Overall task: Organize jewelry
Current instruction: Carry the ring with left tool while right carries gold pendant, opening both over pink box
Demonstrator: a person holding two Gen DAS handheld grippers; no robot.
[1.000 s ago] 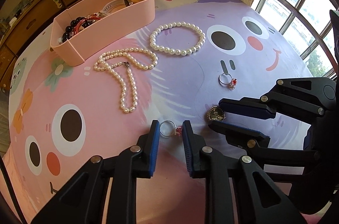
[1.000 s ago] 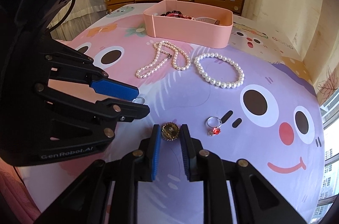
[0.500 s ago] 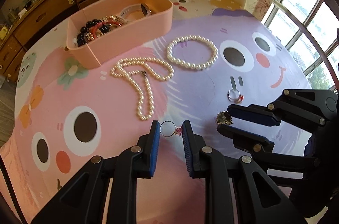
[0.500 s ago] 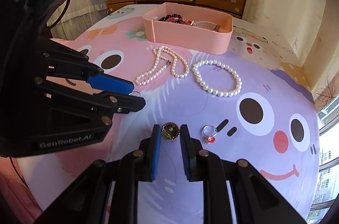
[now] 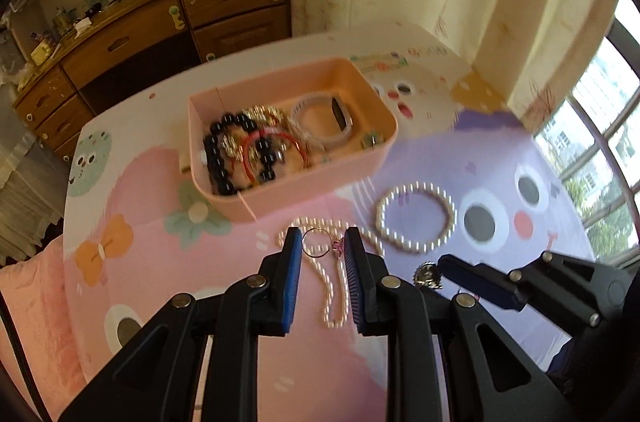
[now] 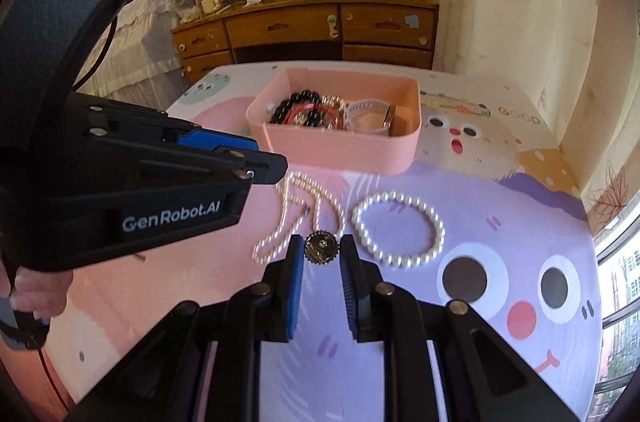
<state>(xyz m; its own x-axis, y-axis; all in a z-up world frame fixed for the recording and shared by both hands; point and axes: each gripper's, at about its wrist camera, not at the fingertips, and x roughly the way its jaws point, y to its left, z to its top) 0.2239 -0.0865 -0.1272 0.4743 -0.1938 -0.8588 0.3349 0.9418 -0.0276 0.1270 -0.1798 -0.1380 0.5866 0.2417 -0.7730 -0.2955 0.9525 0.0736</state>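
Left gripper [image 5: 320, 246] clamped narrowly on a thin ring [image 5: 317, 243] with a pink stone, pads pressing its rim on both sides, held in the air just in front of the pink box [image 5: 328, 178]. Right gripper [image 6: 320, 249] likewise nearly closed on a round gold brooch [image 6: 321, 247], gripped edgewise between the blue pads, also in front of the pink box and to the right of the ring. Inside the pink box: a string of black beads [image 5: 224, 158], a red bangle [image 5: 276, 138], gold pieces and a pale watch band [image 5: 320, 110]. On the cartoon-printed cloth [image 6: 520, 230] in front of the pink box: a long pearl necklace [image 6: 296, 218] doubled into a loop, directly before the box's near wall, and a pearl bracelet [image 6: 400, 228] in a closed ring, just to the right of the necklace, apart from it. Behind the pink box, past the cloth's far edge, a wooden dresser [image 6: 304, 30] against the wall. Part of a hand [image 6: 36, 286] visible at the left gripper's handle in the right wrist view.
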